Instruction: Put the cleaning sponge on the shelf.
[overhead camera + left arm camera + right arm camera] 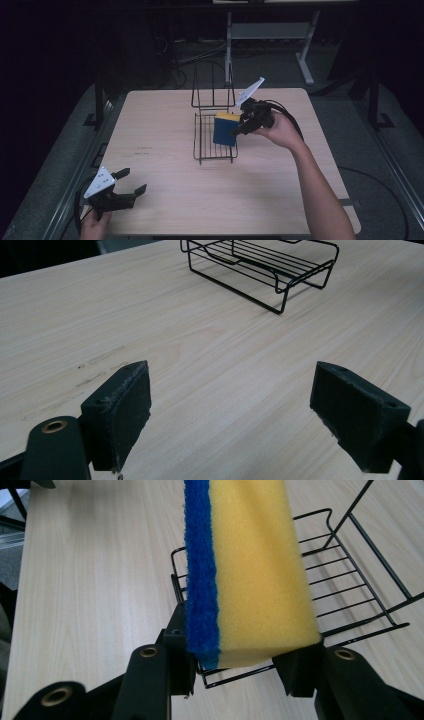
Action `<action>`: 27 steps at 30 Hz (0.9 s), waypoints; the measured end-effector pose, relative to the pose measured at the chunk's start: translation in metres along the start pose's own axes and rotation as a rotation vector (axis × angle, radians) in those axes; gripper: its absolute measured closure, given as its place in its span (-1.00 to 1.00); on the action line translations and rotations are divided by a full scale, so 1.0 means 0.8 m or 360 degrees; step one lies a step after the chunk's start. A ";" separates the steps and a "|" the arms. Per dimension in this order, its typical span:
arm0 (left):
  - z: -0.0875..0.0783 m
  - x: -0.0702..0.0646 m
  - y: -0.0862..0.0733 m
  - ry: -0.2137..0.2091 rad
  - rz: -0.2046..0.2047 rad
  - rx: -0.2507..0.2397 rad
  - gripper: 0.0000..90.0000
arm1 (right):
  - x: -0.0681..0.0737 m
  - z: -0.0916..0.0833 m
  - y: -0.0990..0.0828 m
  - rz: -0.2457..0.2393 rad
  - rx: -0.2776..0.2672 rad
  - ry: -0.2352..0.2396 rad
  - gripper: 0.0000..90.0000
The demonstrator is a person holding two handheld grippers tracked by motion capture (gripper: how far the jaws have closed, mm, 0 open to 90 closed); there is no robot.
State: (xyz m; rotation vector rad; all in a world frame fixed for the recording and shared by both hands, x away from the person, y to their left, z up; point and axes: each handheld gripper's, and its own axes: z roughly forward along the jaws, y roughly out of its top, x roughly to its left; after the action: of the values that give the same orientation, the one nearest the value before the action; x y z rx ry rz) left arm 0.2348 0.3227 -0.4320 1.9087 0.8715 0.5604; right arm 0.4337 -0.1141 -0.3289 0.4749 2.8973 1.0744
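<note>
A yellow sponge with a blue scouring face (225, 129) (252, 575) hangs upright above the black wire rack (215, 137) (350, 580) at the table's middle. My right gripper (239, 131) (240, 665) is shut on the sponge's lower end, its pads pressing the blue and yellow sides. My left gripper (131, 182) (232, 415) rests low at the table's front left corner, open with nothing between its fingers and only bare wood under them. The rack (260, 265) lies ahead of it in the left gripper view.
The rack's tall wire back (212, 92) stands upright toward the far edge. The light wooden table (165, 130) has faint dark marks (144, 151) left of the rack. Dark floor, cables and a metal frame (305, 45) lie beyond the table.
</note>
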 end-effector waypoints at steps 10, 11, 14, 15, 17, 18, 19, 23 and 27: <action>0.001 -0.002 0.000 -0.0006 0.0002 0.0005 -0.64 | -0.012 0.008 -0.003 -0.0008 -0.0014 -0.0001 0.25; 0.002 -0.002 0.000 -0.0010 0.0006 0.0005 -0.64 | -0.012 0.009 -0.003 0.0008 -0.0002 -0.0008 0.25; 0.001 -0.001 0.000 -0.0007 0.0007 0.0005 -0.64 | -0.017 0.012 -0.002 0.0011 -0.0017 -0.0011 0.25; 0.001 -0.001 0.000 -0.0005 0.0004 0.0005 -0.64 | -0.018 0.013 -0.002 0.0012 -0.0031 -0.0006 0.25; 0.000 -0.001 0.000 -0.0004 0.0004 0.0004 -0.64 | -0.020 0.015 0.000 0.0026 -0.0020 -0.0007 0.25; 0.000 0.000 0.000 -0.0004 0.0006 0.0006 -0.64 | -0.022 0.017 0.002 0.0022 -0.0003 -0.0006 0.25; 0.000 0.000 0.000 -0.0003 0.0007 0.0006 -0.64 | -0.022 0.019 0.002 0.0023 0.0002 -0.0009 0.25; 0.000 0.000 0.000 -0.0007 0.0007 0.0004 -0.64 | -0.027 0.028 0.001 0.0039 0.0002 0.0022 0.25; 0.000 0.000 -0.001 -0.0008 0.0005 0.0004 -0.64 | -0.030 0.034 -0.001 0.0043 0.0002 0.0024 0.24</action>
State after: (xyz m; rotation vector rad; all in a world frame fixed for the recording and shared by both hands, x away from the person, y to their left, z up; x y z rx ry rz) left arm 0.2347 0.3229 -0.4324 1.9134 0.8664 0.5567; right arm 0.4598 -0.1042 -0.3525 0.5092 2.9134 1.0842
